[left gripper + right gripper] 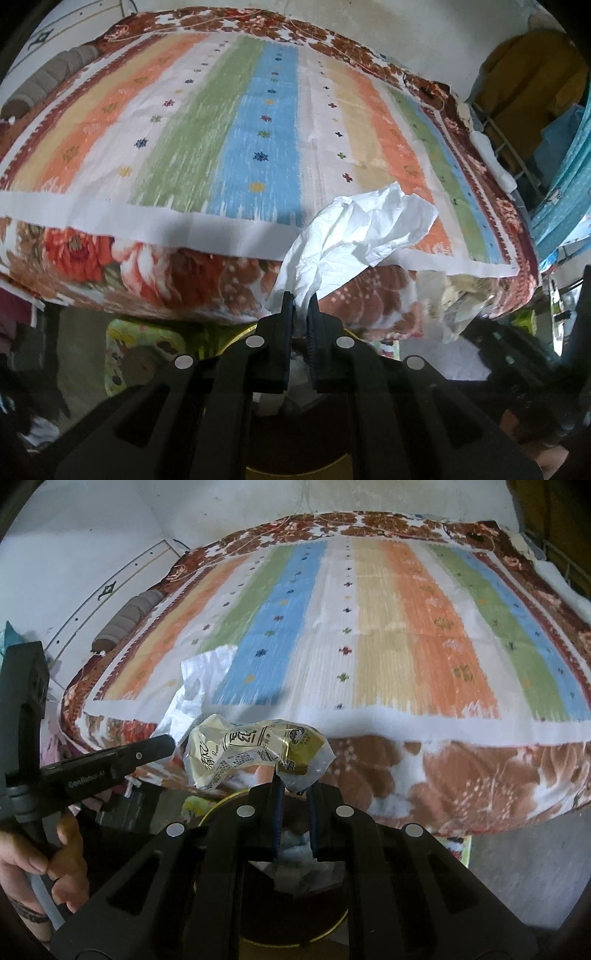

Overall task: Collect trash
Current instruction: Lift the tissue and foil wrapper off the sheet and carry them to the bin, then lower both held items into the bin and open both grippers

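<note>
My left gripper (pixel 300 300) is shut on a crumpled white tissue (pixel 354 236), held off the near edge of the bed. My right gripper (pixel 294 780) is shut on a crumpled cream-and-gold snack wrapper (pixel 251 751), also just off the bed's near edge. The wrapper also shows in the left wrist view (pixel 460 302) at the right. The tissue also shows in the right wrist view (pixel 195 694), above the left gripper's body (pixel 110 762). Below both grippers is a round dark bin with a yellow rim (pixel 218 805) holding pale trash.
The bed carries a striped mat (pixel 258 129) over a brown floral blanket (pixel 461 771). A grey bolster (pixel 127 618) lies along the wall side. A yellow garment (pixel 532 85) and teal cloth (pixel 569 177) hang at the right. Grey floor (pixel 517 867) lies at lower right.
</note>
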Motion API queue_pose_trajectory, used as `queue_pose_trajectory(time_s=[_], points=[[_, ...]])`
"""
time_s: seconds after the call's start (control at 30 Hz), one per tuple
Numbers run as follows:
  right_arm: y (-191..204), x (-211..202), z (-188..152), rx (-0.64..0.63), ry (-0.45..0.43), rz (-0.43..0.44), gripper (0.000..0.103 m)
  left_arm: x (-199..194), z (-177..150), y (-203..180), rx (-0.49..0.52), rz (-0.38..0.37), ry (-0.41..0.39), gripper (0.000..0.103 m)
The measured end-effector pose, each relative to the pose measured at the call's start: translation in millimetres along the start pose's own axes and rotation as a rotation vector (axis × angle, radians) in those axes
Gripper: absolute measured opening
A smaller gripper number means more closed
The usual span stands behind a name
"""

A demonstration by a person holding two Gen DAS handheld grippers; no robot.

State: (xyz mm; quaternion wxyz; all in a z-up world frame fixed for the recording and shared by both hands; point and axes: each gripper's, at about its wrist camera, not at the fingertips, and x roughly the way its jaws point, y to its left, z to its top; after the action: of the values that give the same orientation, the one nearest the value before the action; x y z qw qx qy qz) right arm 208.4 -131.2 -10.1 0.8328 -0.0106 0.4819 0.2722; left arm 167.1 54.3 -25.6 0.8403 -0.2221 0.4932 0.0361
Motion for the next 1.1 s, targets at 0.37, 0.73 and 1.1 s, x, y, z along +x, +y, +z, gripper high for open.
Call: queue_pose_trajectory(time_s=[0.37, 0.73, 1.1], points=[[2.8, 7.2, -42.3, 0.003, 0.066, -0.010, 0.010, -5.5, -41.3, 4.5, -0.019, 0.014, 0.020, 0.007], [3.9, 36.7, -71.5, 0.018, 0.154, -0.098, 0.010, 10.7, -72.9, 2.0, -0.003, 0.114, 0.080, 0.007], [0.2, 83.1, -93.5, 0.055, 0.306, -0.145, 0.012, 54.8, -98.9, 29.6, -0.138, 0.150, 0.273, 0.011]])
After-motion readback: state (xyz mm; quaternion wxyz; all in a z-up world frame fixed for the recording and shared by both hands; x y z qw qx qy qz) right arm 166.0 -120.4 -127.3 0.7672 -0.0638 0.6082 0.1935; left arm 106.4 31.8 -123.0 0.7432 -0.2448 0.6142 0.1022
